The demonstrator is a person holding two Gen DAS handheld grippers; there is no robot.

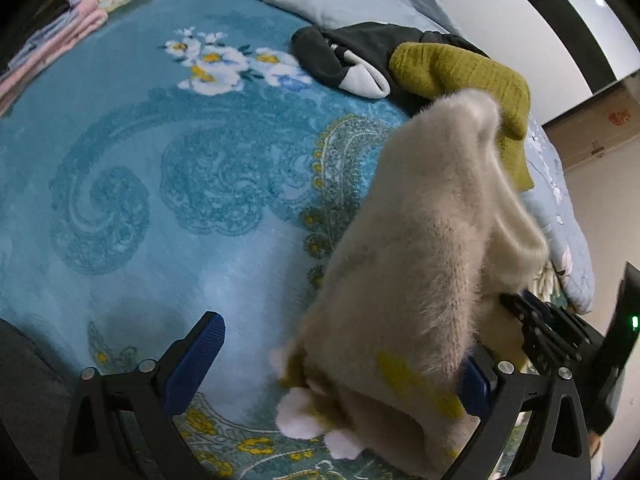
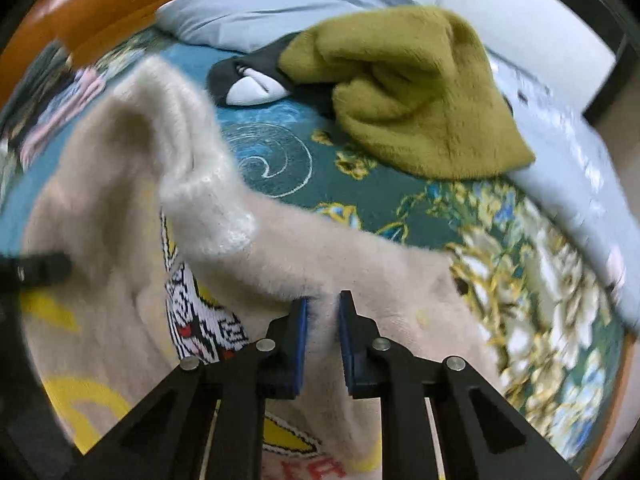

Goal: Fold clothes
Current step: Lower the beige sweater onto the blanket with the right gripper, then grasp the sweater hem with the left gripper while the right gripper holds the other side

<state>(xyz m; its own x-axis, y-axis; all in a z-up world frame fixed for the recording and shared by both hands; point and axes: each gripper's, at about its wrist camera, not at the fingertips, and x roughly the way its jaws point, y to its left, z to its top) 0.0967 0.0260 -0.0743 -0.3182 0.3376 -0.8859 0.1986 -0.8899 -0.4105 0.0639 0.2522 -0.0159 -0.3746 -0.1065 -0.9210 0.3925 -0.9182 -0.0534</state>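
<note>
**Two grippers, one fuzzy beige sweater**

Two black grippers with ribbed blue pads. Right gripper: jaws close together, clamped on a pinch of the beige sweater, a long-napped, fluffy knit with yellow patches and a black-and-white knitted motif with red letters near the lower edge. Left gripper: jaws wide apart; the same sweater hangs in a soft lifted ridge against its right pad, white pom-pom tufts at the hem, nothing pinched between the pads.

Under the sweater, the bed's plush blanket: teal, paisley swirls, white and yellow flowers. Farther back, lying on the blanket, an olive-green ribbed knit, crumpled, partly over a dark grey garment with white trim. Behind these, a pale blue quilt, smooth, rumpled. At the far left edge, folded pink cloth.
</note>
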